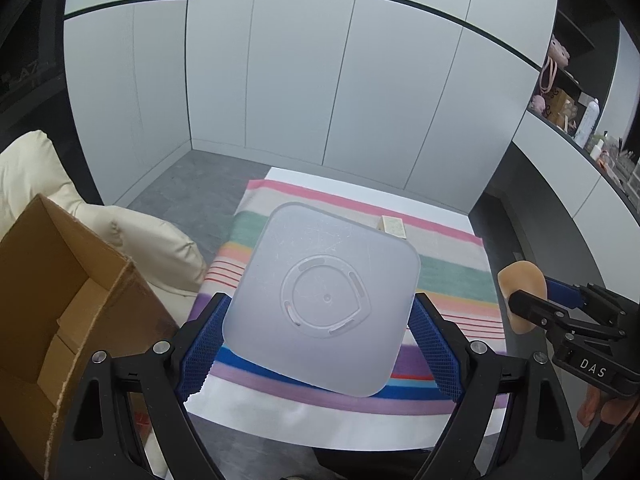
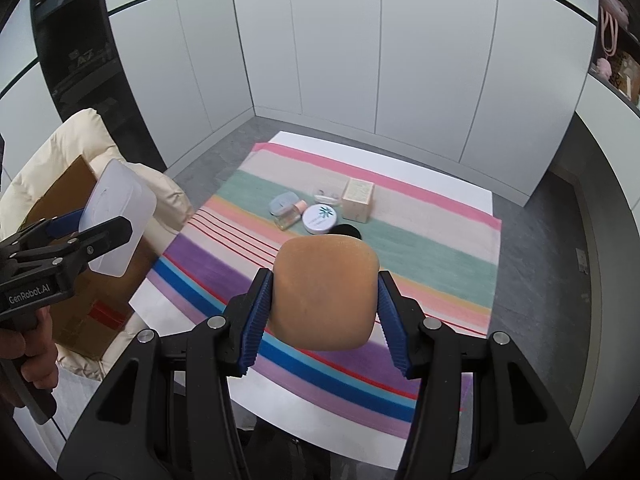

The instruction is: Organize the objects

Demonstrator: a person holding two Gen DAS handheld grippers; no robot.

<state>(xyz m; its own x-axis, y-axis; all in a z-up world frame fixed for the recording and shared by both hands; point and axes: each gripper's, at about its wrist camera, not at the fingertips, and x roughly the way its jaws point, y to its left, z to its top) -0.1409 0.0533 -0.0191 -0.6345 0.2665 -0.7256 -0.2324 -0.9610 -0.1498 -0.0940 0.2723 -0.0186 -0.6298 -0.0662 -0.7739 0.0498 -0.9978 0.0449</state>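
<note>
My left gripper [image 1: 320,340] is shut on a translucent square plastic container [image 1: 324,296], held above the striped cloth [image 1: 452,276]; it also shows in the right wrist view [image 2: 116,216], over the cardboard box. My right gripper [image 2: 324,308] is shut on a tan makeup sponge [image 2: 324,288], held above the cloth [image 2: 420,248]; the sponge shows at the right of the left wrist view [image 1: 520,292]. On the cloth lie a round white compact [image 2: 320,219], a small glass bottle [image 2: 290,216], a grey-blue lid [image 2: 282,202], a beige carton [image 2: 358,200] and a clear small case [image 2: 326,196].
An open cardboard box [image 1: 60,300] sits on a cream cushion [image 1: 152,240] left of the white table [image 1: 320,420]. White cabinet doors stand behind. Shelves with bottles and bags [image 1: 576,112] are at the right.
</note>
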